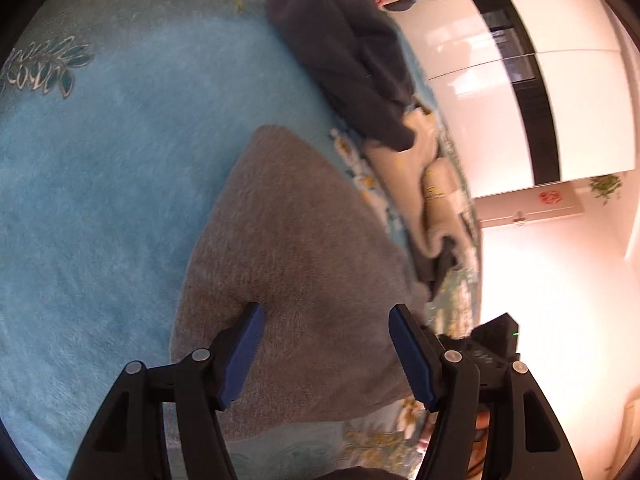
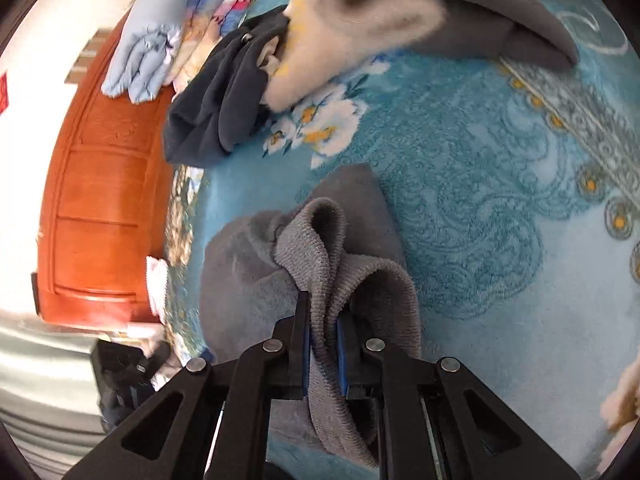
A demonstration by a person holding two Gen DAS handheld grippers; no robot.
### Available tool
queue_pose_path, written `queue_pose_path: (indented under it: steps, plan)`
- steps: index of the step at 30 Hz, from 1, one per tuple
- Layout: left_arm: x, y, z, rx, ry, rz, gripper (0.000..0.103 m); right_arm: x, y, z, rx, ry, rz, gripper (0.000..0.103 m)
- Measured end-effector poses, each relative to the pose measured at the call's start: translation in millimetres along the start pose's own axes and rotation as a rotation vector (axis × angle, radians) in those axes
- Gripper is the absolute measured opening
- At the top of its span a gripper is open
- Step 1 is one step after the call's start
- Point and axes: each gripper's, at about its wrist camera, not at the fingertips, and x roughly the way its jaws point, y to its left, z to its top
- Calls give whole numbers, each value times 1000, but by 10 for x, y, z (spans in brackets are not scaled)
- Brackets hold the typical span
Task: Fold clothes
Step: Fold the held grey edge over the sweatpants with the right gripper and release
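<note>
A grey knit garment [image 1: 296, 248] lies spread on the blue floral bedspread [image 1: 100, 184]. My left gripper [image 1: 326, 316] hovers just above its near part, jaws wide open and empty. In the right wrist view my right gripper [image 2: 323, 320] is shut on the ribbed hem of the same grey garment [image 2: 320, 240], which bunches up in folds in front of the fingers and drapes down between them.
A heap of dark grey and beige clothes [image 1: 360, 60] lies along the bed's far edge, also in the right wrist view [image 2: 340, 40]. A light blue bundle [image 2: 152, 52] sits by the orange wooden headboard [image 2: 100, 208]. White cabinet [image 1: 520, 112] stands beyond the bed.
</note>
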Motion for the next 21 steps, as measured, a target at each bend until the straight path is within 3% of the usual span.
queue_pose_path:
  steps: [6,13,18,20,21]
  plan:
    - [-40,92,-45,-12,-5,31,69,-11,294,99,-140,-2,-17,11]
    - [-29,0,-57,3,-12,24,69,103,114,42,-76,25,-63,12]
    - [-98,-155,-34,50,-30,13,69,-28,339,51,-168,43,-121,17]
    - [-131,-230,-14,71,-50,7,69,-156,402,42,-210,4,-159,18]
    - [-142,-266,-4,86,-65,13,69,-221,434,37,-231,-15,-177,23]
